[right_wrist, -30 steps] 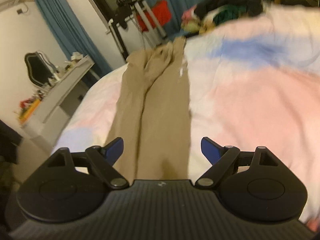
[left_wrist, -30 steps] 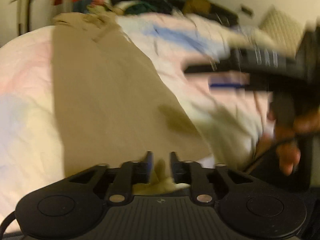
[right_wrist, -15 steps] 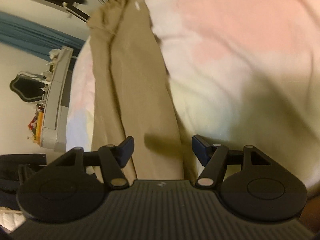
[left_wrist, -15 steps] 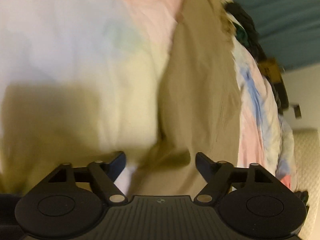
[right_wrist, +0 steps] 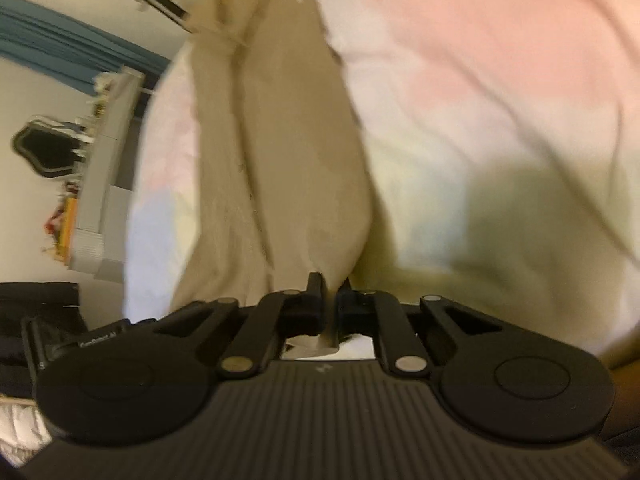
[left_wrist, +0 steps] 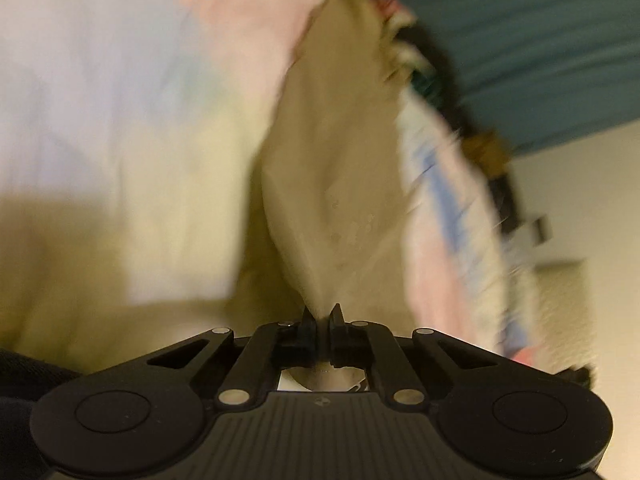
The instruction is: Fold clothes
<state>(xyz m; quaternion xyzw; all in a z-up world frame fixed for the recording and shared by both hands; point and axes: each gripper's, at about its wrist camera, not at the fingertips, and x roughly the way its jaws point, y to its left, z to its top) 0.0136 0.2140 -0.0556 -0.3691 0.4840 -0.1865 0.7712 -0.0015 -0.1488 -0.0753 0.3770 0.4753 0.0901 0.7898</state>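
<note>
My left gripper (left_wrist: 321, 320) was pressed together on the near edge of the tan trousers (left_wrist: 336, 152), a thin fold of tan cloth caught between the two black fingers (left_wrist: 306, 326) and a bit of it showing below them in the gap of the linkage. My right gripper (right_wrist: 329, 292) was likewise pinched on the trousers (right_wrist: 288, 128), cloth running down between its fingers (right_wrist: 314, 294) and poking out under them. The trousers lay lengthwise on the bed, stretching away from both grippers toward the far end, two legs side by side with a seam crease between them in the right wrist view. Under them was the bedspread (right_wrist: 480, 60), pale with pink, white and blue patches, wrinkled, with a dark shadow just right of my right gripper. In the left wrist view the bedspread (left_wrist: 120, 80) filled the left side, trousers ran up the middle, and more of the blue-and-pink cover sat on the right edge. Beyond the far end of the trousers was a blurred heap of dark and mixed clothes (left_wrist: 424, 64), details too smeared to tell. A teal curtain (left_wrist: 540, 40) hung behind that. In the right wrist view a grey dresser (right_wrist: 104, 168) stood left of the bed with small clutter on top, and a black-framed mirror (right_wrist: 44, 148) was on the wall beside it. Both views were motion-blurred.
</note>
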